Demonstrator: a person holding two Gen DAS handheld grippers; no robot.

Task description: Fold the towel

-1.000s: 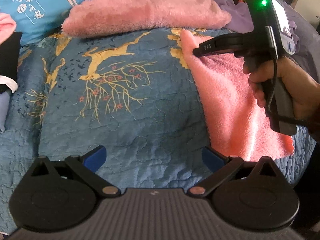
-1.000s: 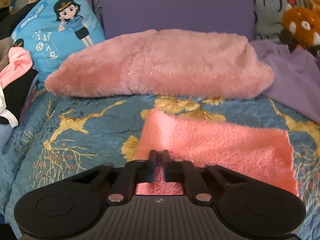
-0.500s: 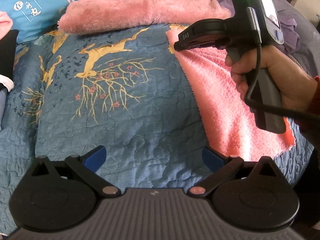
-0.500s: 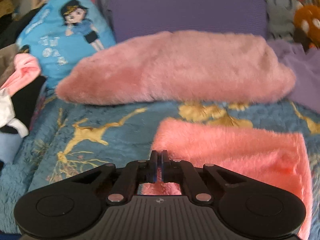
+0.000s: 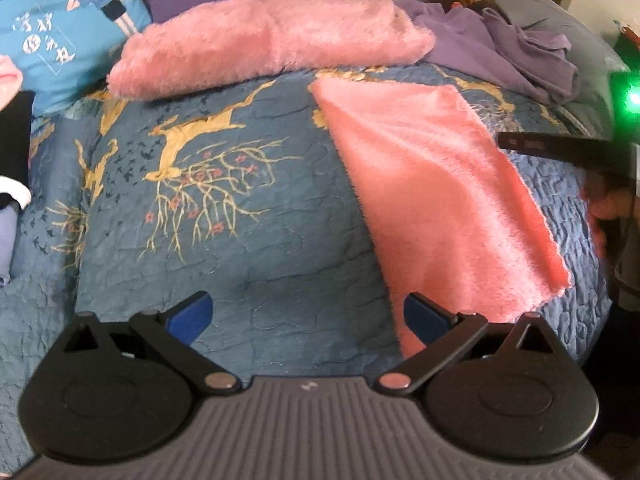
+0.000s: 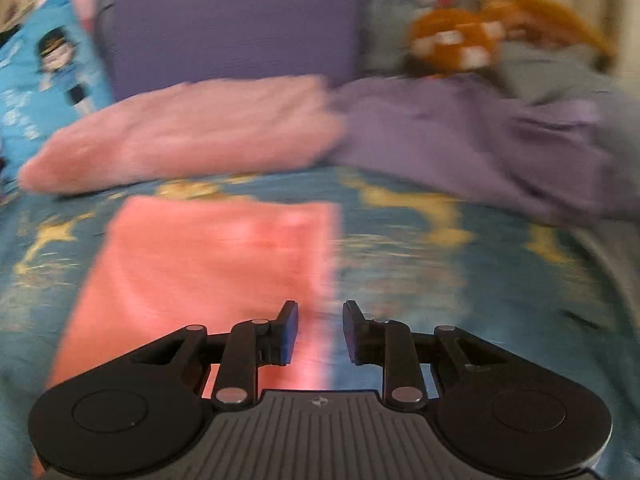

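nearest the left camera, the left hand-held gripper (image 5: 308, 316) hangs with its blue pads spread wide and nothing between them, its right pad just over the near corner of the towel (image 5: 432, 184). beyond it the pink towel lies flat on the blue quilted bed (image 5: 240, 260), a long strip that looks already folded once, running away toward the fluffy pink pillow (image 5: 272, 40). off its right edge, the right hand-held gripper (image 6: 320, 332) has its jaws opening, and nothing is caught between them; the towel's right edge lies below the gap. one fold seems just laid down and let go. the next move probably calls for taking the near end, or both near corners, and carrying it over to the far end.
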